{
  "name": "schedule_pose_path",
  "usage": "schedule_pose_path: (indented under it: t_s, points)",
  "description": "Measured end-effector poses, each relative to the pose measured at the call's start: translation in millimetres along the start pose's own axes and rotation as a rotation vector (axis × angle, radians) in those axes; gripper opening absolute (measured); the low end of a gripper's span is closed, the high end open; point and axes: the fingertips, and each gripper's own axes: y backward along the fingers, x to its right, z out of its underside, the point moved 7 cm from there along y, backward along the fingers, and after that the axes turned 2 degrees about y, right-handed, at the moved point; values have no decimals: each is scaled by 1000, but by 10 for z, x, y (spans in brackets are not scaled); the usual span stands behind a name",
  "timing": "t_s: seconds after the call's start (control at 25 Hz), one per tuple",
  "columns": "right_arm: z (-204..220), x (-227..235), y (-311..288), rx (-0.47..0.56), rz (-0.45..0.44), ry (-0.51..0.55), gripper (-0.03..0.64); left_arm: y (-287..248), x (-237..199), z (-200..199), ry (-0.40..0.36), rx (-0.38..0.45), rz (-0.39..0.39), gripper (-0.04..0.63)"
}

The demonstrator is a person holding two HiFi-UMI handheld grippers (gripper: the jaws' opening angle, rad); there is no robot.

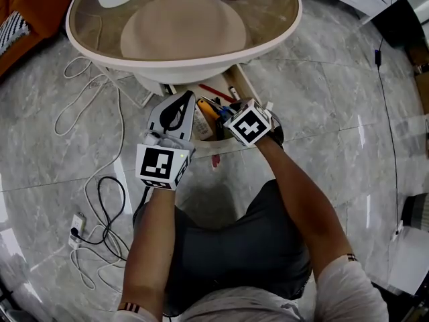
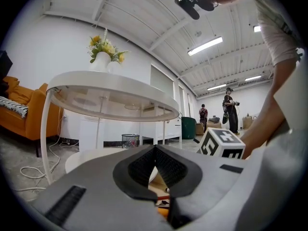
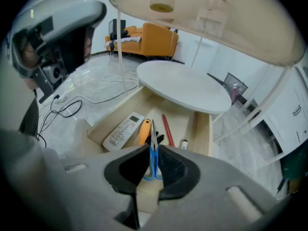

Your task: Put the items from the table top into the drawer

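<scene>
Right gripper view: right gripper point(image 3: 153, 148) — fingers clamped on blue-handled scissors point(image 3: 152, 134), above open drawer point(image 3: 210, 131).
Drawer contents: remote point(image 3: 123, 131), orange tool point(image 3: 143, 131), red pen point(image 3: 167, 130).
Left gripper point(image 2: 155, 148): fingers together, empty — pointing level, below table top point(image 2: 115, 88).

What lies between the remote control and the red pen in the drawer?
An orange-handled tool and blue-handled scissors, side by side; the right gripper view shows them.
</scene>
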Motion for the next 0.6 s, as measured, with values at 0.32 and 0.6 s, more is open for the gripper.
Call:
schedule_pose_path:
  t_s: [0.32, 0.6]
  points:
    - [-253, -56, 568, 358, 6, 22, 2, -11, 81, -24, 30, -20, 22, -2]
    - [-488, -232, 1283, 721, -78, 51, 2, 126, 112, -277, 1, -39, 18, -1]
